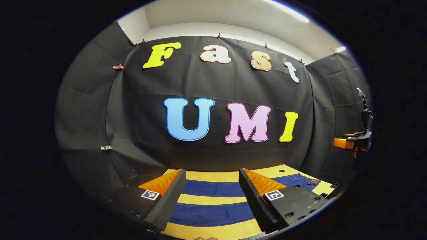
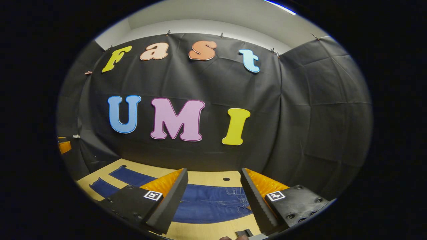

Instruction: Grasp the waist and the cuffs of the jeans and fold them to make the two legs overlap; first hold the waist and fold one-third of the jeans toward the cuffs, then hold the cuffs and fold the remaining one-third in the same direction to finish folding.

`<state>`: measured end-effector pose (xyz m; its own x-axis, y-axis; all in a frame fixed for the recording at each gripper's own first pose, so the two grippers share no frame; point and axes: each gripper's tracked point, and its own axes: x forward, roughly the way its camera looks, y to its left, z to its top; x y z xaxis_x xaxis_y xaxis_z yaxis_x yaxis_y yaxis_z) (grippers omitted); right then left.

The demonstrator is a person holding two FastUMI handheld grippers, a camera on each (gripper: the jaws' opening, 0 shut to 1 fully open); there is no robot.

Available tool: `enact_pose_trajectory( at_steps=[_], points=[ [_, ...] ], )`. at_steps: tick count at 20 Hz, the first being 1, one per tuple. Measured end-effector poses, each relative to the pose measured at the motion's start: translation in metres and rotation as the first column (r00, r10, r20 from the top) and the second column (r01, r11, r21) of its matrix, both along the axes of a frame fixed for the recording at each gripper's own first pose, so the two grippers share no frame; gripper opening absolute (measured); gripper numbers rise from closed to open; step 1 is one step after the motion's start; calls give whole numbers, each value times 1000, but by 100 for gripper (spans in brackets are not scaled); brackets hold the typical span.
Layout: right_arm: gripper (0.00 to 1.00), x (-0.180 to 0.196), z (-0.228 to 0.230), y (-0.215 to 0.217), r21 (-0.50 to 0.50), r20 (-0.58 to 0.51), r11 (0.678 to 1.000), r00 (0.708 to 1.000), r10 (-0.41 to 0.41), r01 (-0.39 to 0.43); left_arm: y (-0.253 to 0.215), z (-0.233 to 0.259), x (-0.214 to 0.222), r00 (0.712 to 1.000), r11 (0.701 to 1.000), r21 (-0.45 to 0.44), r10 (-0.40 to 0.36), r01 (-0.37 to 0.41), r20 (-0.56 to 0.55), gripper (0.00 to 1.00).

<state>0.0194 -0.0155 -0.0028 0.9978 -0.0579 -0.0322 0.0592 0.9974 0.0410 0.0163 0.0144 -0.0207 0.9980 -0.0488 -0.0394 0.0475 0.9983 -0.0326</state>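
Dark blue jeans lie flat on a light wooden table, their two legs spread apart with a strip of wood between them. My left gripper hovers open above the legs, holding nothing. In the right gripper view the waist of the jeans with its pockets lies under my right gripper, which is open and empty too. The legs run off to the left, ending in the cuffs. The right gripper also appears far right in the left gripper view, and the left gripper far left in the right gripper view.
A small round hole sits in the table top beyond the waist. The black cloth wall closes the booth behind the table and on both sides.
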Motion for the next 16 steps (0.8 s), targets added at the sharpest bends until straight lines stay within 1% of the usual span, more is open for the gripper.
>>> enact_pose_trajectory(
  at_steps=[2, 3, 4, 7, 9, 10, 11, 13, 15, 16],
  points=[
    [97, 7, -3, -7, -4, -11, 1000, 1000, 0, 0, 4, -10, 0, 999, 999, -29, -27, 27, -29, 98],
    [97, 10, -7, -11, -11, -23, 1000, 1000, 2, -2, 10, -14, 0, 998, 999, -30, -33, 31, -45, 98],
    [97, 14, -11, -15, -16, -38, 1000, 999, 8, -8, 21, -20, 2, 998, 999, -17, -34, 33, -60, 98],
    [97, 30, -27, -31, -49, -91, 997, 995, 47, -51, 40, -40, 8, 990, 994, 60, -79, 86, -119, 98],
    [97, 43, -45, -42, -67, -154, 994, 985, 80, -91, 50, -59, 12, 977, 986, 103, -114, 134, -179, 99],
    [97, 50, -54, -43, -75, -170, 989, 979, 110, -125, 52, -69, 15, 967, 979, 114, -143, 170, -209, 99],
    [97, 59, -69, -45, -86, -203, 983, 968, 144, -164, 50, -77, 17, 952, 969, 115, -188, 220, -242, 98],
    [97, 75, -113, -49, -110, -306, 962, 929, 207, -250, 48, -103, 23, 911, 941, 123, -265, 316, -317, 99],
    [97, 89, -161, -54, -143, -420, 928, 870, 257, -343, 51, -130, 32, 862, 905, 145, -317, 400, -396, 98],
    [98, 94, -182, -53, -145, -471, 908, 834, 286, -393, 52, -148, 34, 827, 884, 151, -338, 443, -449, 98]
  ],
)
